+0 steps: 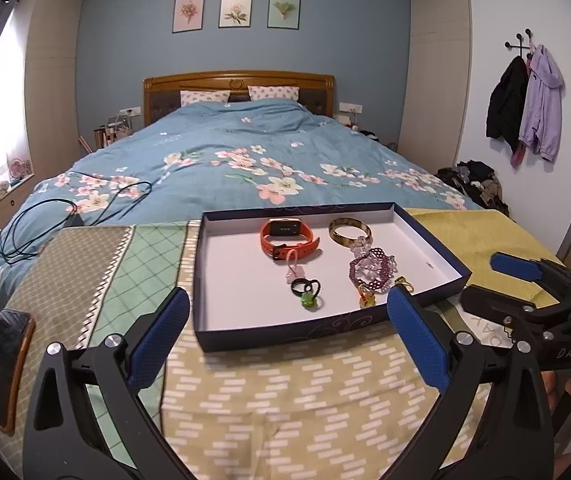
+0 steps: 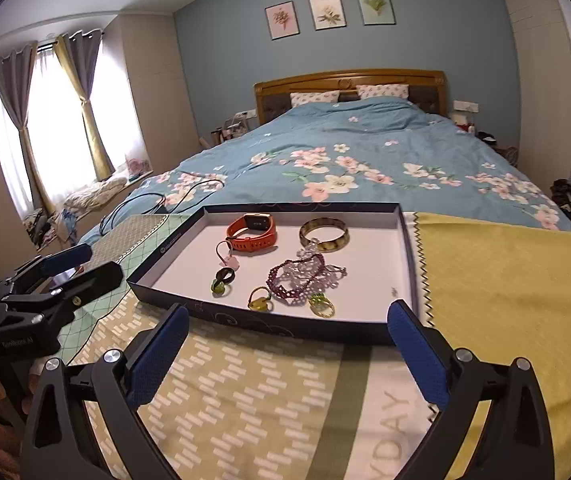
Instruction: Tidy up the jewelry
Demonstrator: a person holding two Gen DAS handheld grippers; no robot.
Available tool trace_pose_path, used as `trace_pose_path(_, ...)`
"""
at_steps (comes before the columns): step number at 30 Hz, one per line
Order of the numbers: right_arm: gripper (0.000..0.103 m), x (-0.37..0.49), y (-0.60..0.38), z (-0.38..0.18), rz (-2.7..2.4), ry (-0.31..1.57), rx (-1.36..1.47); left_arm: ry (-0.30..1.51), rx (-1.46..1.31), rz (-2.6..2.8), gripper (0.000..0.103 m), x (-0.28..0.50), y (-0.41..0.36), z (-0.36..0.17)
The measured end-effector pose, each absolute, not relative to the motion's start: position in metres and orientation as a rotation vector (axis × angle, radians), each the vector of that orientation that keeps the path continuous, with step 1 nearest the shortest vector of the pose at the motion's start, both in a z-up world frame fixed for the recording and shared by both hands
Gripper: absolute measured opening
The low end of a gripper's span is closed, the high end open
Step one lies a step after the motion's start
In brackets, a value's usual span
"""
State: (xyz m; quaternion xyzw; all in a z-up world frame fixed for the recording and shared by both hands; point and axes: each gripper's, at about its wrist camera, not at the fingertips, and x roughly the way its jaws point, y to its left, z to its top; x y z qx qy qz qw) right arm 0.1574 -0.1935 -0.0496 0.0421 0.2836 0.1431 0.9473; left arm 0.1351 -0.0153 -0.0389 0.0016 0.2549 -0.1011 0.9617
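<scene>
Blue rubber pads face each other far apart on both tools: our left gripper [image 1: 287,334] and our right gripper [image 2: 287,344] both stand wide open with nothing between the jaws, hovering over the patterned cloth [image 2: 245,392] short of the shallow dark tray [image 2: 403,240]. All the jewelry we can see lies inside that tray on its white floor: the orange watch [image 2: 251,232] toward the far side, the horn-coloured bangle [image 2: 324,235] beside it, the tangle of purple beaded bracelets [image 2: 305,276] nearer us, and along the near edge a black ring with a green stone [image 2: 221,282], a yellow-stoned ring [image 2: 260,300] and a gold-and-green ring [image 2: 321,304], with a small pink charm on a cord [image 2: 229,258] between watch and rings. By our reckoning the sorting is close to done, or we are between picks; which it is we cannot tell. If we go on, we should take one piece at a time, coming in low over the near wall of the tray and closing on a firm part, such as the bangle's rim or the watch strap, rather than on a loose bead strand. The bracelets overlap each other and touch the bangle, so lifting one may drag its neighbour; we would steady the tray with the other tool. The small rings will want a slow, centred pinch, lest they skid on the smooth floor.
</scene>
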Motion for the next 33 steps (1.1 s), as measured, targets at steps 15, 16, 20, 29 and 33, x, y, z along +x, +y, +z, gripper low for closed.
trace_pose_path(15, 0.096, 0.096, -0.206, -0.035, 0.200, 0.384, 0.063, 0.301, -0.014, -0.134, 0.097, 0.070, 0.009, -0.016)
trace_pose_path(16, 0.096, 0.093, -0.207, -0.033, 0.195, 0.364, 0.061, 0.290, -0.013, -0.132, 0.097, 0.066, 0.009, -0.014)
trace_pose_path(20, 0.096, 0.083, -0.208, -0.023, 0.174, 0.286, 0.055, 0.243, -0.028, -0.123, 0.097, 0.053, 0.013, -0.006)
trace_pose_path(29, 0.096, 0.072, -0.210, -0.014, 0.144, 0.212, 0.049, 0.170, -0.033, -0.104, 0.097, 0.032, 0.016, 0.006)
trace_pose_path(33, 0.096, 0.072, -0.208, -0.012, 0.137, 0.205, 0.041, 0.174, -0.050, -0.102, 0.097, 0.030, 0.017, 0.009)
